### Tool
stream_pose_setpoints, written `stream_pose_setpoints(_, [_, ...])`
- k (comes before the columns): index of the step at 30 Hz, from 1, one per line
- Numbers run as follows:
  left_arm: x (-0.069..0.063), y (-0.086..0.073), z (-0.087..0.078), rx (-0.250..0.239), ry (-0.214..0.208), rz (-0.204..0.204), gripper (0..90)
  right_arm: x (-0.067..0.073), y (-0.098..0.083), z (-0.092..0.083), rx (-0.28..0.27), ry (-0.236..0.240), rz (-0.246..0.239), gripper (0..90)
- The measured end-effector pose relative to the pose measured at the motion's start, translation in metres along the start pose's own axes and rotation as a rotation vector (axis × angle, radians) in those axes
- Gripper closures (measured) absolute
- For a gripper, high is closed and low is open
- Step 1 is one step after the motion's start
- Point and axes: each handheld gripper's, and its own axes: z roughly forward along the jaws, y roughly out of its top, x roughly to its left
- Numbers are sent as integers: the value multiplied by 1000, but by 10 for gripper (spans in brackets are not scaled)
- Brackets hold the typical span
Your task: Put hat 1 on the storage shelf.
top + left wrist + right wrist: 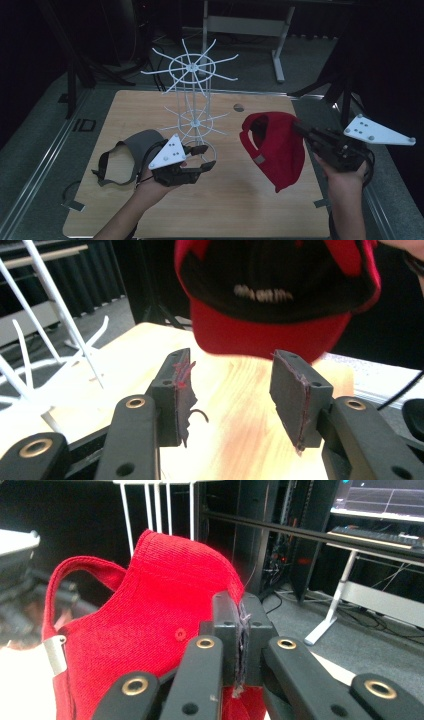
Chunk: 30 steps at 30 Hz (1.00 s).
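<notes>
My right gripper (300,128) holds a red cap (276,146) up over the right side of the table, jaws shut on the crown fabric. In the right gripper view the shut gripper (241,625) pinches the red cap (150,615), and its back strap with a metal buckle hangs at the left. My left gripper (205,157) stands open low over the table by the foot of a white wire rack (195,100). In the left gripper view the open gripper (230,390) holds nothing and faces the red cap (270,335), showing its brim and dark lining.
A grey cap (135,150) lies on the wooden table (225,205) at the left, right behind my left hand. The white wire rack (50,340) spreads thin prongs at two levels. A small round mark (239,107) sits near the table's far edge. Dark floor surrounds the table.
</notes>
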Motion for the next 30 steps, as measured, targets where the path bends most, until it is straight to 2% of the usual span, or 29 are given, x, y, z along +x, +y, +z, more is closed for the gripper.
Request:
stream_pose_setpoints(8, [-6,-22,-9,4,-10,-28,517,-5,24,9,-32,-29,-8,882])
stream_pose_setpoints(15, [-7,-43,-15,19,3,-47,517,-10,54,16,-70,-54,-10,882])
stream_pose_setpoints(20, [-8,-55,-17,20,2,-69,518,-13,67,21,-87,-61,-3,882])
stream_pose_setpoints(24, [-10,-65,-18,28,1,-76,518,-17,81,30,-90,-74,5,882])
stream_pose_setpoints(30, [-10,-83,-17,43,16,-85,518,-20,92,47,-66,-87,5,882])
